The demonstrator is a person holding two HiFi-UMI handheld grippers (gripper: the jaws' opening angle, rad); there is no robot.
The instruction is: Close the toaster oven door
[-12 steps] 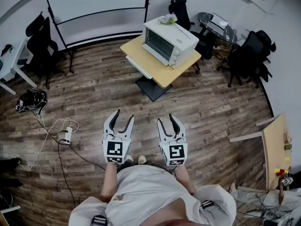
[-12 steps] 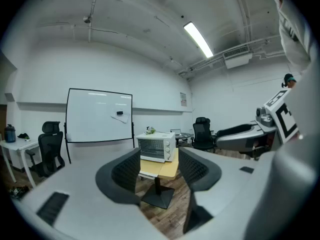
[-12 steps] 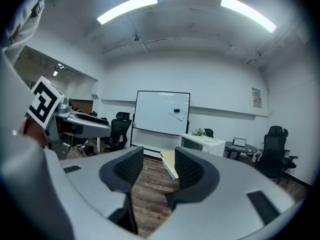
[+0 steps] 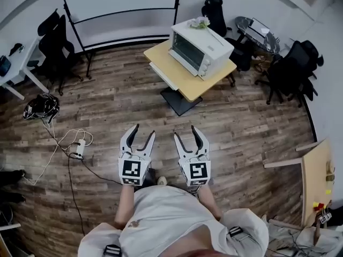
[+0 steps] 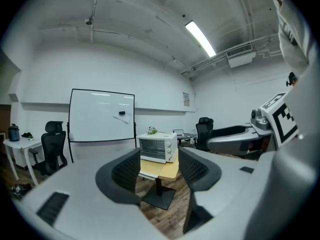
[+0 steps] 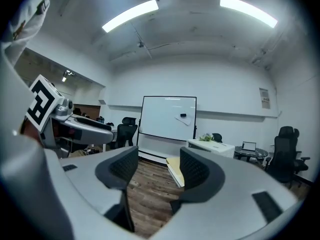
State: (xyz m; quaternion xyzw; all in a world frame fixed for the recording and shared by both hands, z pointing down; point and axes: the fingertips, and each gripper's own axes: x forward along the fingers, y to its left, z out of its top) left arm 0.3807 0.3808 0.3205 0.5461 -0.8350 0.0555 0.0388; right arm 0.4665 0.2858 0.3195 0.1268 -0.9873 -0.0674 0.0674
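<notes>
Toaster oven (image 4: pixel 201 47), white, sits in the upper centre-right of the head view on a small yellow-topped bench (image 4: pixel 206 83), well apart from me across the wooden floor (image 4: pixel 134 100). Its door (image 4: pixel 162 75) looks dropped open off the front, toward the frame's left, though from this far off I can't be sure of its angle. A small bunch of flowers (image 4: pixel 199 21) lies on the oven's top.

My left gripper (image 4: pixel 143 131) and right gripper (image 4: pixel 186 132) are side by side in the lower centre of the frame, just above my shirt. My left jaws are spread and grip nothing; in the left gripper view the oven shows far off through the gap. My right jaws are spread wide too and are bare, with floor and the bench's edge beyond them.

A whiteboard (image 4: pixel 123 4) stands at the top of the frame, with black office chairs (image 4: pixel 53 40) at the upper left.
</notes>
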